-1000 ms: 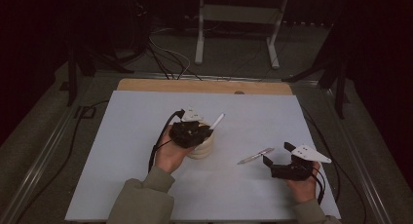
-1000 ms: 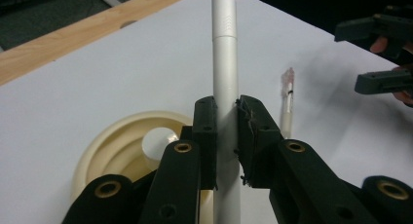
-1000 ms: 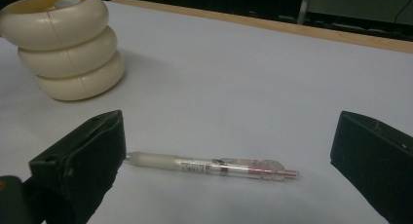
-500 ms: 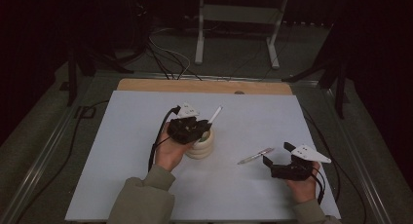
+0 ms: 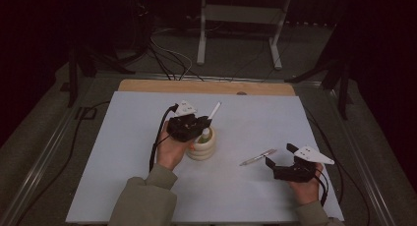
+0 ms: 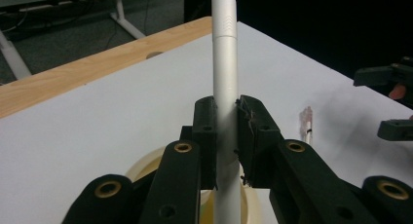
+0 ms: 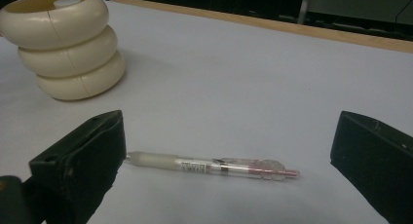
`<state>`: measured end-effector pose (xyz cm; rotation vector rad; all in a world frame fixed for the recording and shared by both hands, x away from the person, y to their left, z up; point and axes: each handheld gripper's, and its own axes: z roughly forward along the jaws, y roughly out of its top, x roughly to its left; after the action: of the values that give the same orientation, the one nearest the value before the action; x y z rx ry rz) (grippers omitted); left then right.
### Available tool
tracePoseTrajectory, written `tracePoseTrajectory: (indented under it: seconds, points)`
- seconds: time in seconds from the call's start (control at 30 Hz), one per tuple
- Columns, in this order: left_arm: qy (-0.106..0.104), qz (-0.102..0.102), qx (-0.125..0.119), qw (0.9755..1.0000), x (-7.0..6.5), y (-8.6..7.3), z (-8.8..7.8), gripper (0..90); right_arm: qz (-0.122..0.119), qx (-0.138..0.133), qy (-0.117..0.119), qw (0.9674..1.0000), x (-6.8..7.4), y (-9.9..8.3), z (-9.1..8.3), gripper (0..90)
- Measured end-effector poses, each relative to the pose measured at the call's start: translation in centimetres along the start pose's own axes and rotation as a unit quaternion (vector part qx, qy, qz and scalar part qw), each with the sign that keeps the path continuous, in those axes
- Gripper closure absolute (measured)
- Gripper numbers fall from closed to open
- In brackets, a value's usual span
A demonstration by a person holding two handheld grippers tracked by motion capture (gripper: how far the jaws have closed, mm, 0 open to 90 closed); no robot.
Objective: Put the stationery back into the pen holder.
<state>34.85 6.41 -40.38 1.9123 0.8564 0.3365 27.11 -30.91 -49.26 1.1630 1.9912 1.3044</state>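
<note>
My left gripper (image 5: 191,124) hangs over a cream holder (image 5: 201,148) made of stacked rings, near the middle of the white sheet. Its jaws are shut on a white pen (image 6: 225,78) that stands nearly upright. The pen's lower end dips toward the holder's mouth (image 6: 146,168). In the high view the white pen (image 5: 215,109) slants up and to the right. A clear pen with a pink end (image 7: 214,166) lies flat on the sheet in front of my right gripper (image 7: 229,136). That gripper's jaws stand wide open on either side of it, without touching. The right gripper (image 5: 280,155) rests low at the right.
The white sheet (image 5: 123,152) covers the table, with a wooden strip (image 5: 206,87) along its far edge. Cables and a metal stand (image 5: 238,19) lie on the dark floor beyond. The holder (image 7: 65,44) stands to the left of the lying pen (image 5: 258,157).
My left gripper has shifted a little up and away over the holder, with the white pen in it. The right gripper and the lying pen have stayed in place.
</note>
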Motion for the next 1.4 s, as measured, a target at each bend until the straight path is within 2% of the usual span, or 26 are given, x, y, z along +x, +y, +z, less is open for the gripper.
tracePoseTrajectory:
  seconds: [0.4, 0.67, 1.17, 1.4]
  points:
    - [0.008, -0.004, -0.016, 0.9998, 0.7, -0.1, 0.3, 79.5, 0.000, 0.001, 0.000, 1.0000, 0.0, 0.0, 0.0, 0.3]
    - [0.005, -0.001, -0.031, 0.9995, 1.1, -0.3, 0.7, 79.4, 0.000, 0.001, 0.000, 1.0000, 0.0, 0.0, 0.1, 0.3]
    - [0.018, 0.007, -0.030, 0.9993, 1.4, -0.9, 1.8, 79.4, 0.000, 0.001, 0.000, 1.0000, 0.0, 0.0, 0.0, 0.3]
    - [0.023, 0.004, -0.027, 0.9993, 1.6, -1.3, 2.1, 79.4, 0.000, 0.001, -0.001, 1.0000, 0.0, 0.0, 0.0, 0.3]
